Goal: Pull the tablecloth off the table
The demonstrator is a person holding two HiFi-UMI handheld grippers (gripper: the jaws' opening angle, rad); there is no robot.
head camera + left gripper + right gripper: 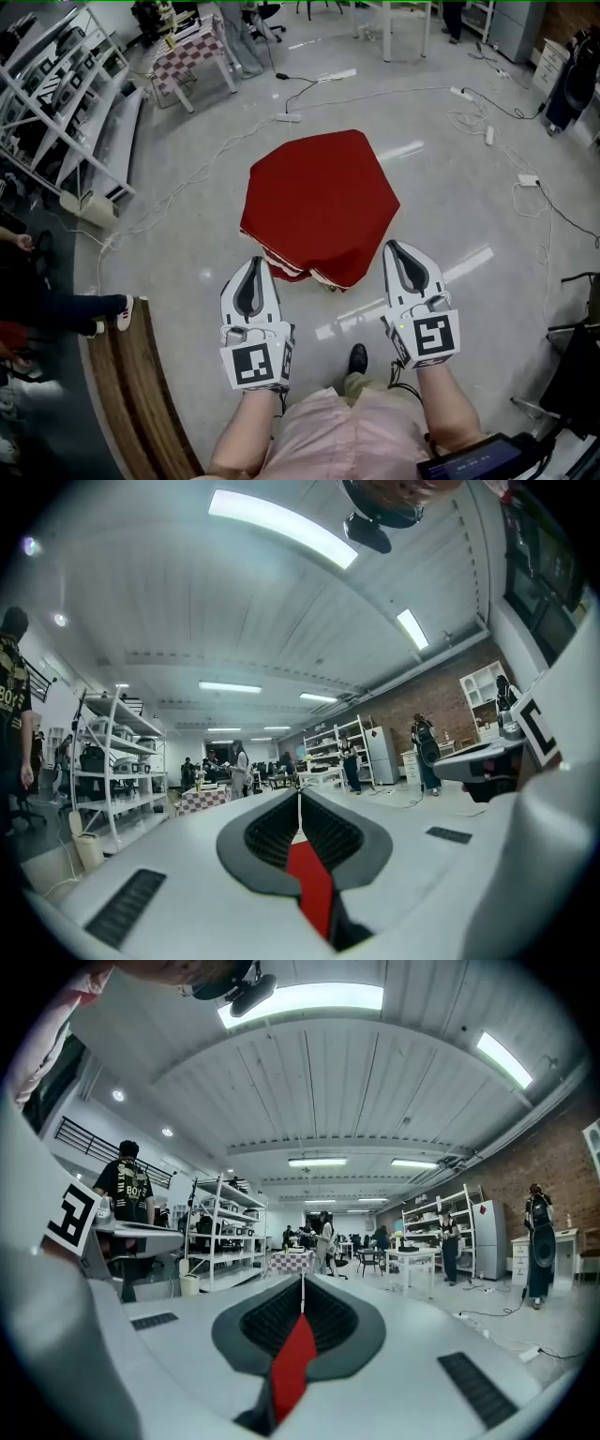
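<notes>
Grey glossy workshop floor [450, 216] surrounds the red fabric tablecloth [323, 202], which drapes over the desk and hides it. The left gripper [253, 266] and right gripper [397, 247] have their fingers closed, each pinching a sliver of the near hem. The grasp looks done; pulling the cloth off remains.

Left hand-held gripper [254, 266], right hand-held gripper [393, 248], level, jaws seemingly clamped

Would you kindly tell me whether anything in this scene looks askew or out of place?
The red tablecloth looks askew: its near edge is bunched into folds between the left gripper and right gripper, whose jaws are each shut on a strip of it. Loose cables also trail across the floor.
</notes>
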